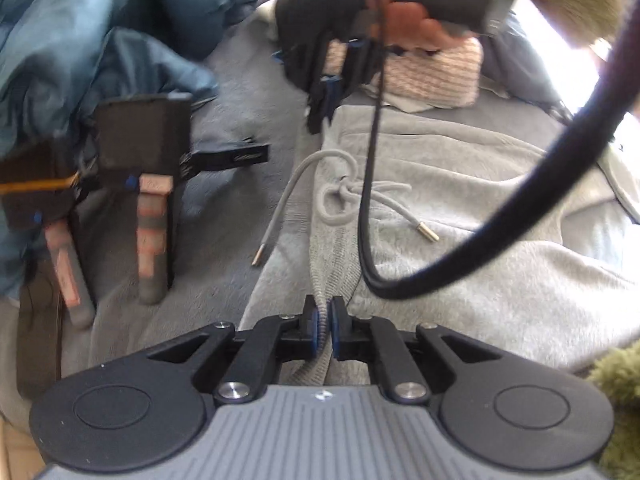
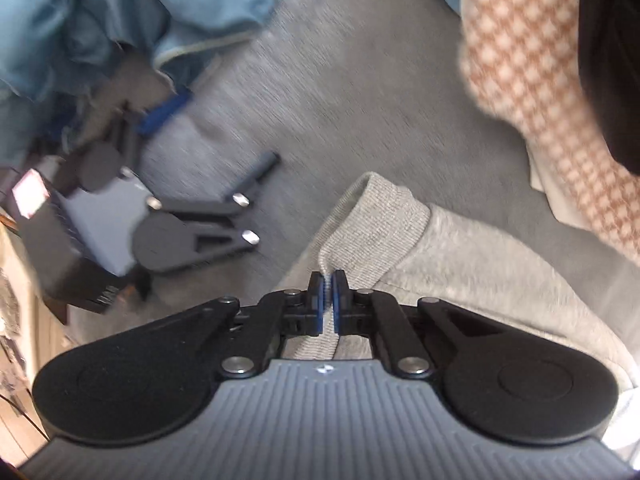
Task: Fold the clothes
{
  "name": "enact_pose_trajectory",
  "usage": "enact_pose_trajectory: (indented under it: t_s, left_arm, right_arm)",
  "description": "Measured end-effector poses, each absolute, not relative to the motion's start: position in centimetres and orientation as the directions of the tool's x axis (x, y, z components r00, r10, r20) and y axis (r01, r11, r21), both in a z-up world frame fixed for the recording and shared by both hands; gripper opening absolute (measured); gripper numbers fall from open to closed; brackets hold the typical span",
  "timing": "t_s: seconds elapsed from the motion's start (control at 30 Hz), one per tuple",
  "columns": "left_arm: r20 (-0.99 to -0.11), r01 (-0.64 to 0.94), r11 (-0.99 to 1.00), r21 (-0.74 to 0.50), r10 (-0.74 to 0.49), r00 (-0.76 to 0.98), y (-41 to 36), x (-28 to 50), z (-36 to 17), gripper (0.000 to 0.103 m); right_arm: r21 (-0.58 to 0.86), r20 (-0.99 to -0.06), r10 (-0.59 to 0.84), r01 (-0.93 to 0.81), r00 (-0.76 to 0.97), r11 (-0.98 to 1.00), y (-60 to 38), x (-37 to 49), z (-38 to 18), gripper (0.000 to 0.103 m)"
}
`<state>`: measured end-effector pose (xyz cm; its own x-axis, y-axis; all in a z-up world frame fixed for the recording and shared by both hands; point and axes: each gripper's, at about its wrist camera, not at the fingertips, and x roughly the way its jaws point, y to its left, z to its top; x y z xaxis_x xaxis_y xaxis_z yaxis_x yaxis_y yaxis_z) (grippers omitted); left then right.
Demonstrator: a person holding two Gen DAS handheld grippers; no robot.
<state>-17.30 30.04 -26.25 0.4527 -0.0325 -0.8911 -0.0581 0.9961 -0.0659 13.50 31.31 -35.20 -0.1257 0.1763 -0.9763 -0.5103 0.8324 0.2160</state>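
Observation:
Light grey sweatpants (image 1: 460,208) lie spread on a darker grey blanket (image 1: 240,92), their knotted drawstring (image 1: 348,200) loose across the front. My left gripper (image 1: 323,312) is shut on the ribbed waistband (image 1: 324,256), which runs up out of its pads. At the far end of that band a hand holds my right gripper (image 1: 320,118), which points down at the fabric. In the right wrist view the right gripper (image 2: 328,284) is shut on a folded corner of the ribbed band (image 2: 376,216), the fleece (image 2: 500,272) trailing off to the right.
Crumpled blue bedding (image 1: 60,40) (image 2: 80,20) fills the left side. A folded pink-and-white knit (image 1: 432,76) (image 2: 540,80) lies beyond the pants. A black cable (image 1: 520,208) loops over them. A black stand with pinkish posts (image 1: 148,216) and a blurred grey-black gripper-like device (image 2: 160,224) are at the left.

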Motion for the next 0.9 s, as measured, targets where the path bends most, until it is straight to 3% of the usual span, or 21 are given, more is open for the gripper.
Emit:
enact_pose_trajectory:
  t_s: [0.43, 0.63, 0.83, 0.9]
  left_arm:
    - [-0.907, -0.083, 0.994, -0.073, -0.031, 0.419, 32.4, -17.5, -28.2, 0.007]
    - [-0.937, -0.112, 0.990, -0.086, -0.042, 0.347, 33.2, -16.9, -31.4, 0.008]
    - [-0.949, -0.134, 0.981, -0.143, -0.098, 0.299, 34.5, -16.4, -32.2, 0.017]
    - [-0.954, -0.146, 0.977, -0.155, -0.109, 0.281, 34.8, -16.3, -32.2, 0.026]
  right_arm:
    - [0.278, -0.960, 0.244, -0.450, -0.134, 0.849, 33.5, 11.5, -37.0, 0.003]
    - [0.322, -0.946, 0.289, -0.327, -0.146, 0.889, 32.5, 11.7, -39.8, 0.004]
    - [0.486, -0.862, 0.481, 0.004, -0.158, 0.874, 28.2, 13.5, -41.2, 0.020]
    - [0.528, -0.834, 0.536, 0.096, -0.128, 0.844, 26.4, 13.9, -40.7, 0.036]
